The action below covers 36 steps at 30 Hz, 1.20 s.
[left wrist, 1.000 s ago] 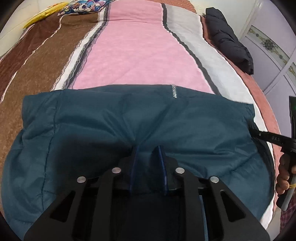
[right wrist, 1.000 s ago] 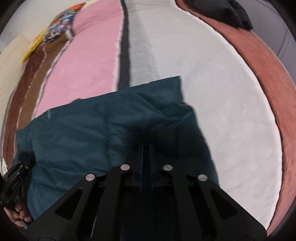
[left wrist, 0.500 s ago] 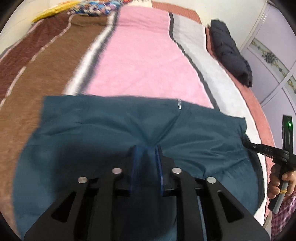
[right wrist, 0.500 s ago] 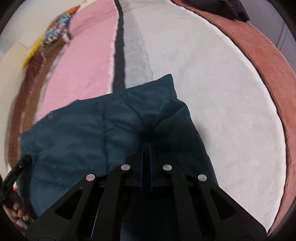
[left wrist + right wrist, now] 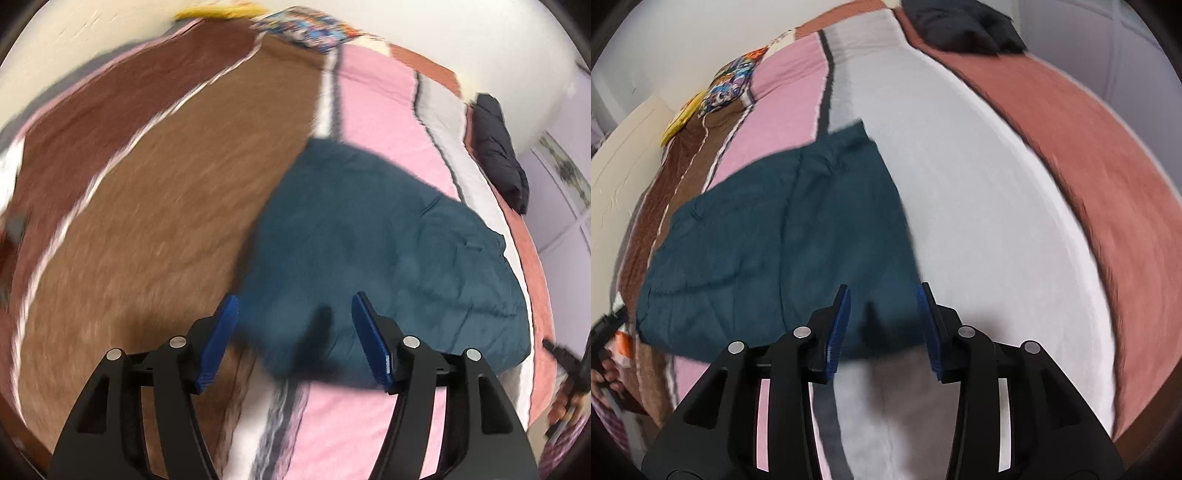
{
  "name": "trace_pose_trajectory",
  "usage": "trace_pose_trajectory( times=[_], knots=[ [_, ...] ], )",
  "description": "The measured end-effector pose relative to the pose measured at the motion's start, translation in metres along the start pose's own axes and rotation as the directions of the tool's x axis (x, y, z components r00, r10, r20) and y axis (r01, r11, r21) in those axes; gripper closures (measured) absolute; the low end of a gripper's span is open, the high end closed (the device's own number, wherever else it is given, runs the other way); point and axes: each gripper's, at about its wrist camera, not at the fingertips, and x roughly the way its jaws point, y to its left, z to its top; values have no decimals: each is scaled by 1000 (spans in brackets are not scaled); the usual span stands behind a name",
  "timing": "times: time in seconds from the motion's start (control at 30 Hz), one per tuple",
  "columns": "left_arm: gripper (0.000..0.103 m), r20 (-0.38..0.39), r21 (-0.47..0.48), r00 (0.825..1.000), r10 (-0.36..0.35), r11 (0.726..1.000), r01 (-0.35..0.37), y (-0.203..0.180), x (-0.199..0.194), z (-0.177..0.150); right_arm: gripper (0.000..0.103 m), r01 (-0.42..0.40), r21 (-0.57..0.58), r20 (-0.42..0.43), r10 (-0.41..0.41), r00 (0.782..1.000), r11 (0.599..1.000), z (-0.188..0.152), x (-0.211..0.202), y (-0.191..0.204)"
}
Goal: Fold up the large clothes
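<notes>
Left wrist view: we see a striped bed [image 5: 155, 221], a folded teal garment [image 5: 369, 240] lying flat on it, no readable writing. Our left gripper [image 5: 293, 308] and right gripper [image 5: 882, 295] have just been opening, fingers wide, nothing between them.

Teal padded jacket [image 5: 373, 251], folded to a puffy rectangle, lies flat on striped bed [image 5: 155, 206], across pink & grey stripes.
</notes>
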Motion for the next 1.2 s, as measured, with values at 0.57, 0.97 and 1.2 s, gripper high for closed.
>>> trace_pose_trajectory(
  times=[0.57, 0.97, 1.2],
  knots=[
    [28, -6, -414, 966, -257, 880, 232, 24, 53, -28, 31, -236, 355, -76, 280, 957, 904, -33, 24, -23],
    [26, -57, -276, 993, -101, 958, 81, 5, 91, -18, 25, -180, 420, -109, 246, 963, 890, -31, 56, -31],
    [70, -33, -135, 997, -66, 989, 60, -20, 82, -10, 68, -181, 411, -73, 230, 970, 893, -25, 55, -25]
  ],
)
